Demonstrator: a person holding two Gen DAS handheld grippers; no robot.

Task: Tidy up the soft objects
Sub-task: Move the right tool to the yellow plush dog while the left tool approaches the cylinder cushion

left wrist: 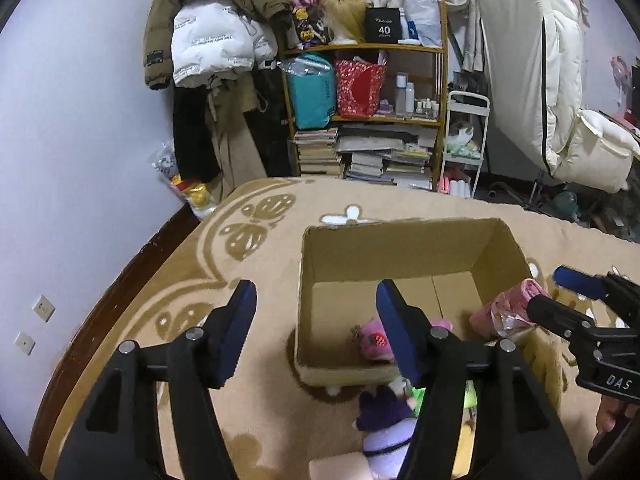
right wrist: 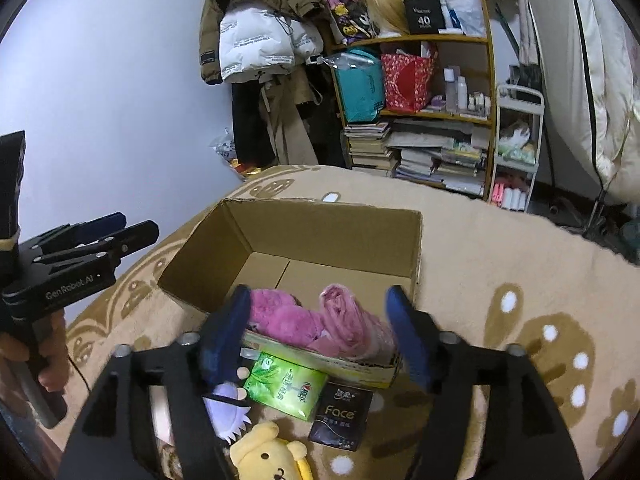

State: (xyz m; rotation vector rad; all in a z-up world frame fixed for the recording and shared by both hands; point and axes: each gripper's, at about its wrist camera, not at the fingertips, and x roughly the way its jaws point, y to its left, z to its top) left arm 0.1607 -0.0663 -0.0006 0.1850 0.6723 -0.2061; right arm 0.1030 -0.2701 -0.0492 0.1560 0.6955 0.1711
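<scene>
An open cardboard box stands on a tan patterned blanket. A pink plush toy lies inside it by the near wall. A pink rolled cloth rests on the box's near right edge. My right gripper is open, its fingers on either side of the roll without pressing it. My left gripper is open over the box's left wall, holding nothing. In front of the box lie a purple-and-white plush and a yellow plush.
A green tissue pack and a black "Face" pack lie by the box's near wall. Beyond the blanket stand a crowded wooden shelf, hanging coats and a white cart.
</scene>
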